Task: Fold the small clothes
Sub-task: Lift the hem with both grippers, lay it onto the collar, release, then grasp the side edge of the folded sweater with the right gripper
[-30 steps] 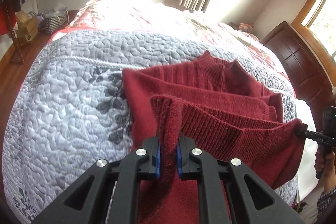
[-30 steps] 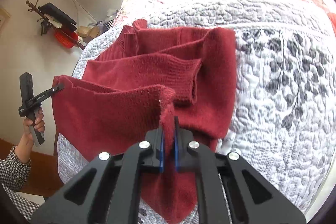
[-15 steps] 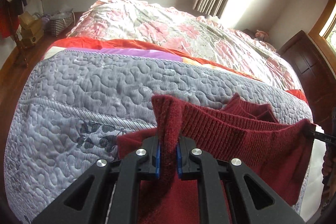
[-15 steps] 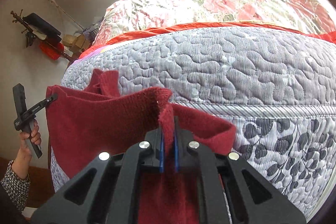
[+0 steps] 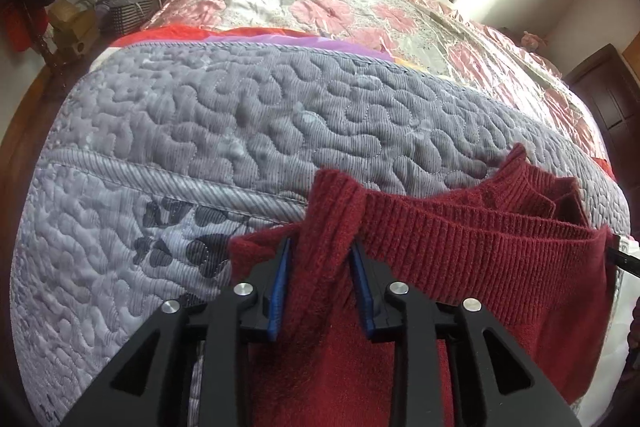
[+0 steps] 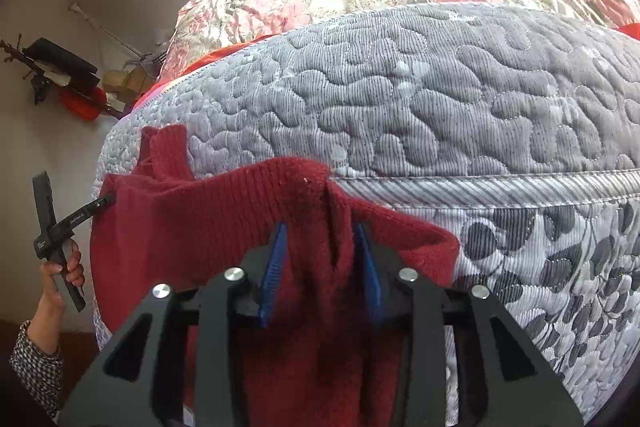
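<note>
A dark red knit sweater lies on the grey quilted cover, its ribbed hem folded up towards the collar. My left gripper is open, and the blue pads stand apart from the hem corner that still lies loosely between them. The right gripper is open too, with the other hem corner draped between its pads. In the right wrist view the sweater stretches left to the left gripper, held by a hand. The collar pokes out behind the fold.
A pink floral bedspread covers the far half of the bed. A dark wooden cabinet stands at the right. Boxes and a basket sit on the floor at the left, beyond the bed's edge. A coat rack stands by the wall.
Both grippers carried the hem forward and down towards the collar. Then the jaws of both spread apart, loosening their hold on the hem corners.
</note>
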Motion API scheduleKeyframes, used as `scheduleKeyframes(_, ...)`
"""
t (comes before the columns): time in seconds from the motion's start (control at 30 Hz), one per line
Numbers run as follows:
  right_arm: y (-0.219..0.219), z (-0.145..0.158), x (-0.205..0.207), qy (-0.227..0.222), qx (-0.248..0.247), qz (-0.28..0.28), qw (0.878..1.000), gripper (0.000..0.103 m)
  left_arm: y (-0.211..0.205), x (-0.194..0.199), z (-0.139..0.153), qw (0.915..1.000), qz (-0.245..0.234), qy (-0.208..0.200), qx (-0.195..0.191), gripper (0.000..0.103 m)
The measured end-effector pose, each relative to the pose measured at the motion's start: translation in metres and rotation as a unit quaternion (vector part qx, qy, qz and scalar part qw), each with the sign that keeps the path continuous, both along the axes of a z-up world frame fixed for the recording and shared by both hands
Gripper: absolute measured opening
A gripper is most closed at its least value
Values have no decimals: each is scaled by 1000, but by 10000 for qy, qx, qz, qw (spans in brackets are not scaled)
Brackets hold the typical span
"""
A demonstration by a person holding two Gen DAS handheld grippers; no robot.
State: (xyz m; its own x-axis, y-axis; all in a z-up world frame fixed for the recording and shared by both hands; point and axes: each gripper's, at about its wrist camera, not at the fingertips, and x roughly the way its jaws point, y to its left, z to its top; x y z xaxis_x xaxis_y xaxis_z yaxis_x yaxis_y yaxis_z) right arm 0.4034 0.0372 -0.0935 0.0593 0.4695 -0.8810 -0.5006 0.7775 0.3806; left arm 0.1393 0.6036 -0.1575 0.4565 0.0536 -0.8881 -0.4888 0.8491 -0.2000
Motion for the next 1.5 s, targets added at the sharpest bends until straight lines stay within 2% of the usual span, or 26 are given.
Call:
scheduleKeyframes(0.03, -4, 7, -7, -75, 32, 38, 10000, 38, -3, -8, 8, 10000, -57, -69, -40, 42)
scheduleKeyframes(0.1, -17, 20, -27, -153, 69, 107, 9998, 44, -10, -28, 20, 9998, -151, -86, -70, 55)
scheduleKeyframes(0.27, -56, 23, -92, -127, -167, 365, 9991, 50, -34, -96, 16, 9993, -260, 217, -183, 55)
scheduleKeyframes(0.37, -78, 8, -126, 189, -235, 373, 9988, 50, -47, -131, 3, 9986, -210, 382, -292, 55)
scheduleKeyframes(0.5, -88, -16, -152, 448, -345, 404, 9976, 48, -64, -152, -14, 9979, -152, 501, -379, 55)
scheduleKeyframes(0.53, -89, -21, -154, 522, -299, 366, 9975, 44, -65, -154, -16, 9979, -86, 479, -416, 55)
scheduleKeyframes(0.6, -87, -29, -156, 687, -189, 353, 9968, 20, -69, -153, -19, 9984, -26, 490, -283, 55)
scheduleKeyframes(0.67, -83, -30, -158, 733, -212, 399, 9963, 9, -72, -150, -20, 9982, 0, 537, -257, 55)
scheduleKeyframes(0.7, -81, -27, -160, 722, -174, 444, 9962, 8, -72, -148, -20, 9982, 7, 540, -262, 54)
scheduleKeyframes(0.87, -91, 6, -167, 683, 224, 559, 9958, 6, -69, -149, -11, 9981, -14, 533, -310, 51)
scheduleKeyframes(0.93, -101, 10, -169, 721, 287, 558, 9954, 6, -68, -150, -10, 9981, -52, 552, -256, 50)
scheduleKeyframes(1.0, -107, 3, -171, 764, 154, 591, 9952, 5, -68, -150, -12, 9979, -88, 594, -227, 50)
scheduleKeyframes(1.13, -108, -35, -172, 854, -316, 498, 9946, 5, -69, -147, -23, 9969, -171, 765, -53, 53)
scheduleKeyframes(1.2, -106, -52, -169, 1000, -303, 356, 9939, 6, -70, -146, -31, 9961, -196, 854, -51, 55)
scheduleKeyframes(1.27, -104, -59, -167, 1084, -298, 282, 9933, 6, -71, -145, -34, 9957, -220, 903, -35, 56)
scheduleKeyframes(1.33, -101, -53, -165, 1083, -335, 311, 9931, 11, -72, -143, -28, 9952, -249, 950, -3, 56)
scheduleKeyframes(1.47, -91, -12, -161, 411, -590, 546, 9959, 23, -75, -140, 7, 9972, -268, 665, 229, 53)
scheduleKeyframes(1.5, -90, -3, -157, 251, -550, 567, 9966, 29, -76, -138, 18, 9979, -282, 514, 283, 53)
